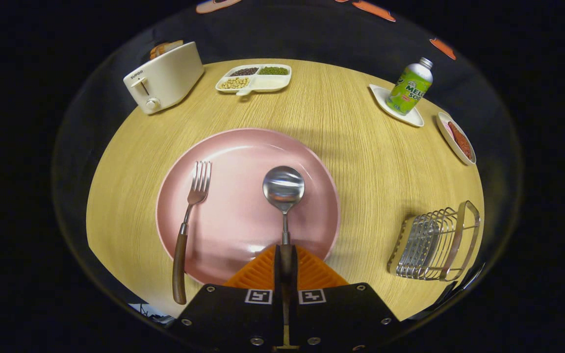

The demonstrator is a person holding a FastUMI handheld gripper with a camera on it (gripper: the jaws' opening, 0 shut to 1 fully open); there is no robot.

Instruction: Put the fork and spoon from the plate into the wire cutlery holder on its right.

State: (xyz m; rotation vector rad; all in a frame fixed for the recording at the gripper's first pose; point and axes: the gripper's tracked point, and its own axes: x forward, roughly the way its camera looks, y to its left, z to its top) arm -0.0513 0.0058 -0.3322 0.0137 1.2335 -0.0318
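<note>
A pink plate (243, 147) lies on the round wooden table just ahead of my fingers. A fork (190, 215) with a brown wooden handle rests on the plate's left part, its handle reaching over the near rim. A spoon (283, 189) with a shiny bowl points away from me over the plate's middle. My gripper (286, 262) is shut on the spoon's brown handle, with both fingers pressed against it. The wire cutlery holder (434, 242) stands on the table to the right of the plate, apart from it.
A cream toaster (165, 76) stands at the far left. A white divided dish (255, 78) of beans sits at the back. A green bottle (409, 88) on a white coaster and a small dish (456, 138) of red food are at the far right.
</note>
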